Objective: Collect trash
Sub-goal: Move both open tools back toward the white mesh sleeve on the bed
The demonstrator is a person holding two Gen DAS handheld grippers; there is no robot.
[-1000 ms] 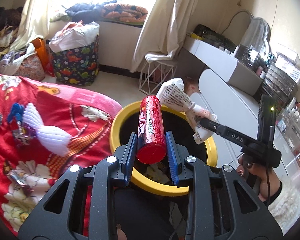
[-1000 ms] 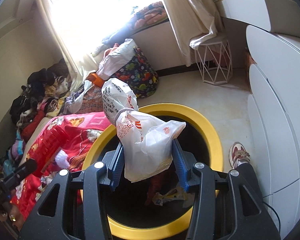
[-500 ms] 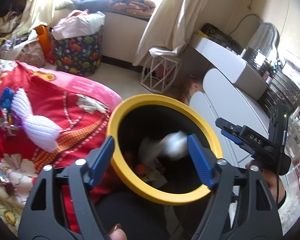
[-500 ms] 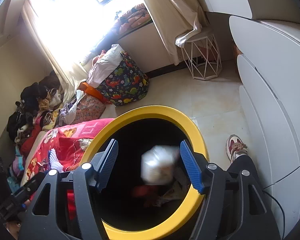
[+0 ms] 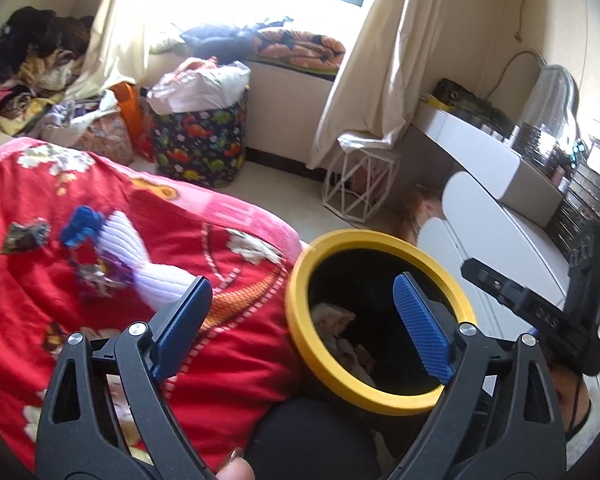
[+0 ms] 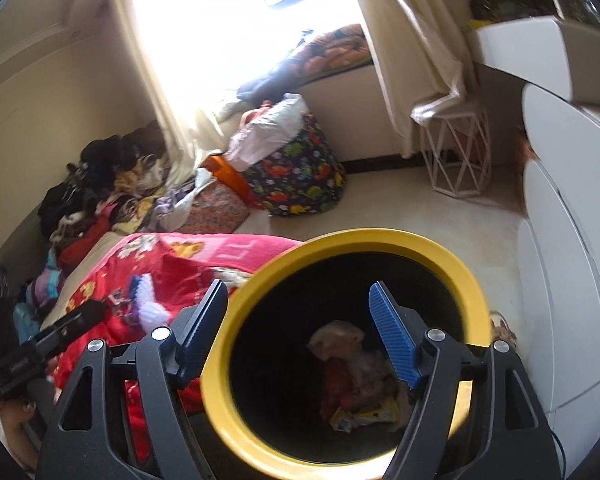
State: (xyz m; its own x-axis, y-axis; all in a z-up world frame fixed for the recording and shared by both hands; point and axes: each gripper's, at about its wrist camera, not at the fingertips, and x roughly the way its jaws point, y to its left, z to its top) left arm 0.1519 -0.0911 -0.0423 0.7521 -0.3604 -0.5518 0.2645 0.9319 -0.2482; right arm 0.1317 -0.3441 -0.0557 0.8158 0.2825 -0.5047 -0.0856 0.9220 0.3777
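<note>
A yellow-rimmed black trash bin [image 5: 380,398] [image 6: 340,240] stands beside the bed. Trash lies in it: a white bag [image 6: 336,336], a red thing [image 6: 336,384] and wrappers [image 6: 364,416]. My left gripper [image 5: 304,316] is open and empty, above the bin's left rim and the red blanket. My right gripper [image 6: 296,324] is open and empty, right over the bin's mouth. More trash lies on the blanket [image 5: 220,380]: a dark wrapper [image 5: 24,236] and a purple wrapper [image 5: 100,276] by a white and blue knitted thing [image 5: 128,248].
A dinosaur-print basket [image 5: 200,148] holding a white bag, a white wire stool [image 5: 360,188] and piles of clothes [image 5: 28,72] stand by the window. White curved drawers [image 6: 572,280] and a white desk [image 5: 480,144] are on the right.
Both grippers opened. The red can fell out of my left gripper and the white bag out of my right, both into the bin. The left gripper has swung left towards the blanket.
</note>
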